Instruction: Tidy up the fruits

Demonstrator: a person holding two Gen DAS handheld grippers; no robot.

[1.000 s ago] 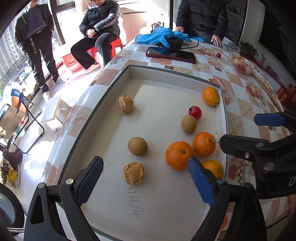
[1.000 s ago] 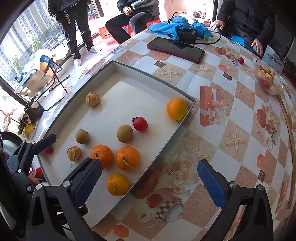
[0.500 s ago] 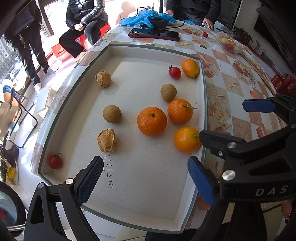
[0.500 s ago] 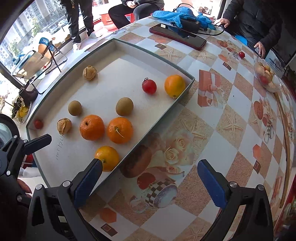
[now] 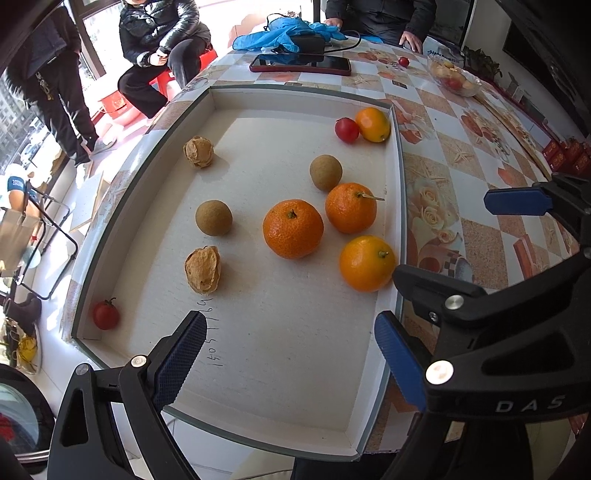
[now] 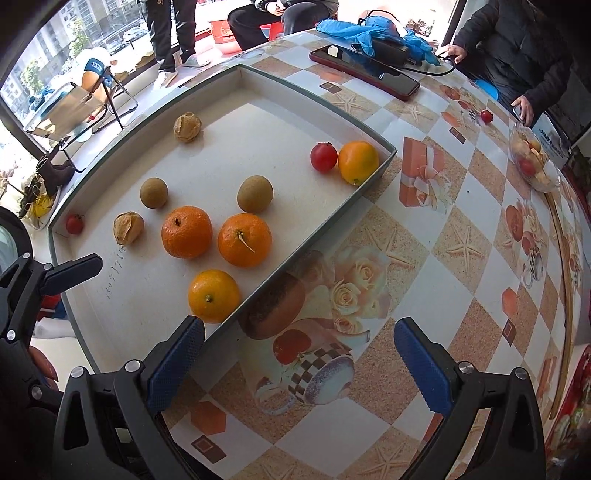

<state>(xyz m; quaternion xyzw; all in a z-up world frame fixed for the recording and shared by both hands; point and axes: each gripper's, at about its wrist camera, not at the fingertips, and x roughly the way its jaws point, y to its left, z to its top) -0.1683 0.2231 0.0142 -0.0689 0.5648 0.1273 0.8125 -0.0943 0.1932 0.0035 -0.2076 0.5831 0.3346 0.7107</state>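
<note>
Both views drew back – whole tray point(image 5: 394, 173) showed | fruit unmoved (kinds mixed) | left gripper point(image 5: 288, 356) and right gripper point(image 6: 299, 365) spread, empty – sorting stage unclear

Patterned tiled table point(image 6: 461, 236), white shallow tray point(image 5: 392, 206) of fruit, red phone point(image 5: 300, 63), blue cloth point(image 5: 284, 31), glass bowl point(image 5: 453, 75)

The right gripper point(image 5: 458, 266) body carries the raised letters "DAS" in the left wrist view. The tray point(image 5: 280, 373) floor bears a handwritten digit string near its front edge (it reads roughly "1505 1769", several digits uncertain). A white package point(image 6: 550, 142) beside the glass bowl point(image 6: 532, 162) shows blue print, too small to read.
</note>
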